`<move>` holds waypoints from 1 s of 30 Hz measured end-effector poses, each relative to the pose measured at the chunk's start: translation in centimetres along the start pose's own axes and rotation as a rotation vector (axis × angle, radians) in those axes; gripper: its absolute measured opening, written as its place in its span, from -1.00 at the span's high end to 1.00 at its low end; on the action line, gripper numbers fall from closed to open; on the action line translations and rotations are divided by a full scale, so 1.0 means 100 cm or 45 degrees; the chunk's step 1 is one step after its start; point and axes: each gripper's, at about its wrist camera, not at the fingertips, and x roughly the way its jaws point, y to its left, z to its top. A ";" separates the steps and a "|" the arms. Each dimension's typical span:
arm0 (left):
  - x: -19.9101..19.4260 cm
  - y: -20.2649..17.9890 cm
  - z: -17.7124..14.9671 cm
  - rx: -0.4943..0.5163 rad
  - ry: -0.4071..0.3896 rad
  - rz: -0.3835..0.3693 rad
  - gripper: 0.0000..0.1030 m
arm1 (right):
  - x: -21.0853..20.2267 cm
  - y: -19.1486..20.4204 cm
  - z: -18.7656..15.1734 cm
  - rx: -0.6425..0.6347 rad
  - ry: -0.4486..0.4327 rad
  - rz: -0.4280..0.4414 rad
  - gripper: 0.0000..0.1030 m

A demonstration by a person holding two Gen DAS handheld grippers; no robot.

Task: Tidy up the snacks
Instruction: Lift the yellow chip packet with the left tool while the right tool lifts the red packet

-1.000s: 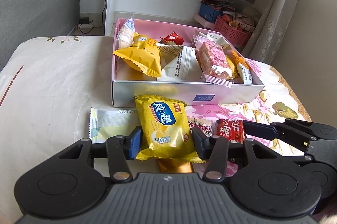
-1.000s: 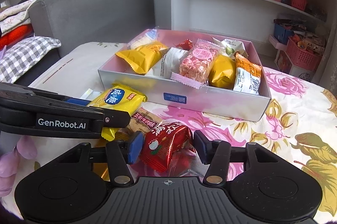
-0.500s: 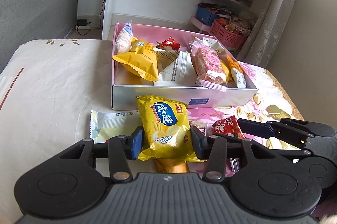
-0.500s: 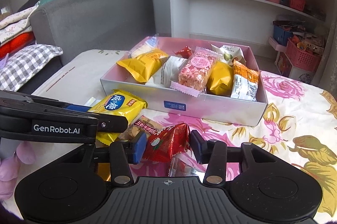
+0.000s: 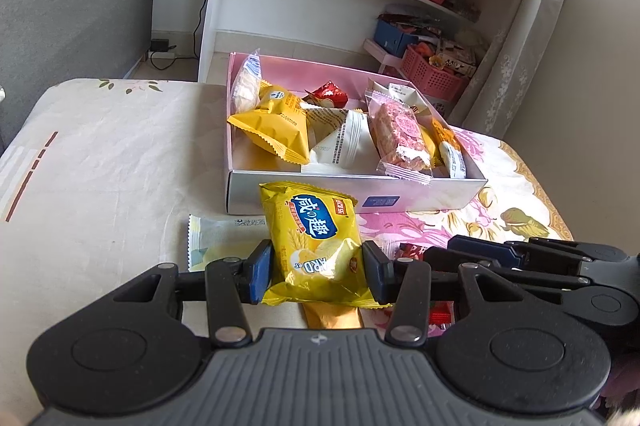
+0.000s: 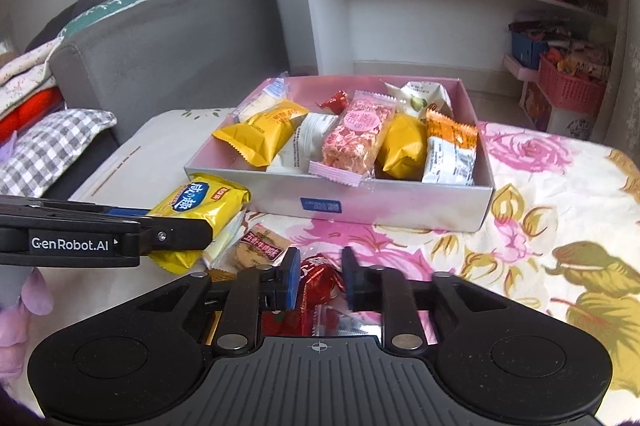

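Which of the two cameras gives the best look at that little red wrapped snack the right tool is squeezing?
The right wrist view: the red snack sits pinched by the right tool, wrapper facing the lens. In the left wrist view, the red snack shows only in slivers behind the right tool.

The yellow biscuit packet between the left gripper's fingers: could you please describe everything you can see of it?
The yellow biscuit packet is a glossy, crinkled plastic pouch with crimped ends, a blue oval label with white Chinese characters and a small red tag. The left gripper is shut on its lower half, one blue pad on each side. It tilts up toward the pink snack box, its top edge overlapping the box's front wall in the left wrist view. It looks sealed and puffy.
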 end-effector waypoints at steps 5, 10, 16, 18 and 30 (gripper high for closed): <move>0.001 0.002 -0.001 -0.006 0.013 0.012 0.15 | 0.005 0.008 -0.007 -0.050 0.049 0.030 -0.09; 0.003 0.003 -0.001 -0.011 0.021 0.015 0.15 | 0.011 0.024 -0.014 -0.171 0.058 0.011 -0.10; 0.004 0.004 -0.002 -0.010 0.033 0.017 0.15 | 0.018 0.028 -0.016 -0.202 0.062 -0.001 -0.10; 0.006 0.004 -0.002 -0.010 0.037 0.019 0.15 | 0.018 0.028 -0.017 -0.208 0.055 0.000 -0.10; 0.006 0.004 -0.003 -0.009 0.036 0.021 0.15 | 0.015 0.027 -0.011 -0.187 0.022 0.016 0.28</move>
